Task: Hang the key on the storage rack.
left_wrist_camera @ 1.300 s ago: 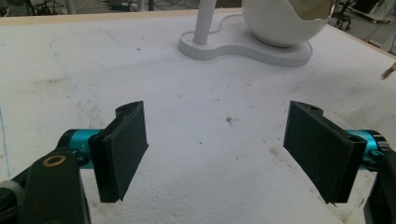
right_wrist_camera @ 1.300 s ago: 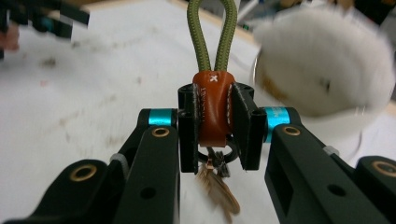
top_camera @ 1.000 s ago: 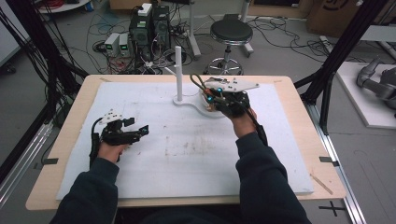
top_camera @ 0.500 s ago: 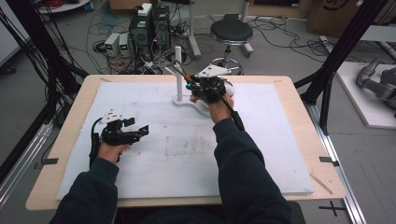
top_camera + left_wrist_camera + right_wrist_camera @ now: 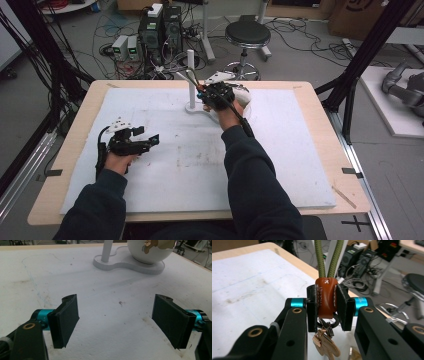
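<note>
Lower left, your left gripper [image 5: 150, 140] rests idle, jaws wide apart with nothing between them. At upper centre, your right gripper [image 5: 327, 306], jaws just eased slightly, clamps the keychain [image 5: 326, 298] beside the white post [image 5: 191, 75]. You seem mid-hanging: next, guide its green loop [image 5: 328, 257] over the post top.

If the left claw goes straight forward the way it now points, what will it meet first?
Probably the flat white stand base, with its white post and a white bowl on it; the open left claw has bare table cover before that.
</note>
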`<move>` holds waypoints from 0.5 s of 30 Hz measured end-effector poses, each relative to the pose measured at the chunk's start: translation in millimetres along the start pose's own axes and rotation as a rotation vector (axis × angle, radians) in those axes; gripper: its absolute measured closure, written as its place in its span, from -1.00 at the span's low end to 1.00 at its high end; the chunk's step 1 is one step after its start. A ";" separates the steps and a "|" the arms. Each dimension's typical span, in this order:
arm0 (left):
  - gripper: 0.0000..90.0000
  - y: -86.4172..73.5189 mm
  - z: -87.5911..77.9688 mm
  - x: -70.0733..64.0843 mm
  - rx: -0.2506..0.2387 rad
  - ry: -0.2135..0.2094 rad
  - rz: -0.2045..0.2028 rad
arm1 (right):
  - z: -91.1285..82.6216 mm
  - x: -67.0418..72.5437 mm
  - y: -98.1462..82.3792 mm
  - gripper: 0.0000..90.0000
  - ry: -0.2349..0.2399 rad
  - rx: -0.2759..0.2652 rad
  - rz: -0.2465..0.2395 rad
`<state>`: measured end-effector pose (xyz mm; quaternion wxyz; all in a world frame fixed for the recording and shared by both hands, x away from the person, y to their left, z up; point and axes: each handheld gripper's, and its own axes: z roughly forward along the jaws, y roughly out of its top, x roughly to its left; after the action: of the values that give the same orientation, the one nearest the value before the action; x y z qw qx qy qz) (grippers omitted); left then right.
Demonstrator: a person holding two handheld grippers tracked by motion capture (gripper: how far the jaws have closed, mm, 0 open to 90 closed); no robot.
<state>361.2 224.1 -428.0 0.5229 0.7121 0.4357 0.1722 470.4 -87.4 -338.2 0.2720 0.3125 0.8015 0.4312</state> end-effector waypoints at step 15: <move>-0.53 0.0 -4.9 4.6 -0.022 0.018 -0.019 | -44.8 -18.0 -12.6 -0.04 0.050 -0.082 -0.007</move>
<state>360.4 230.7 -427.1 0.5284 0.7005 0.4453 0.1783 447.2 -129.4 -324.6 0.2660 0.2878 0.7908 0.4702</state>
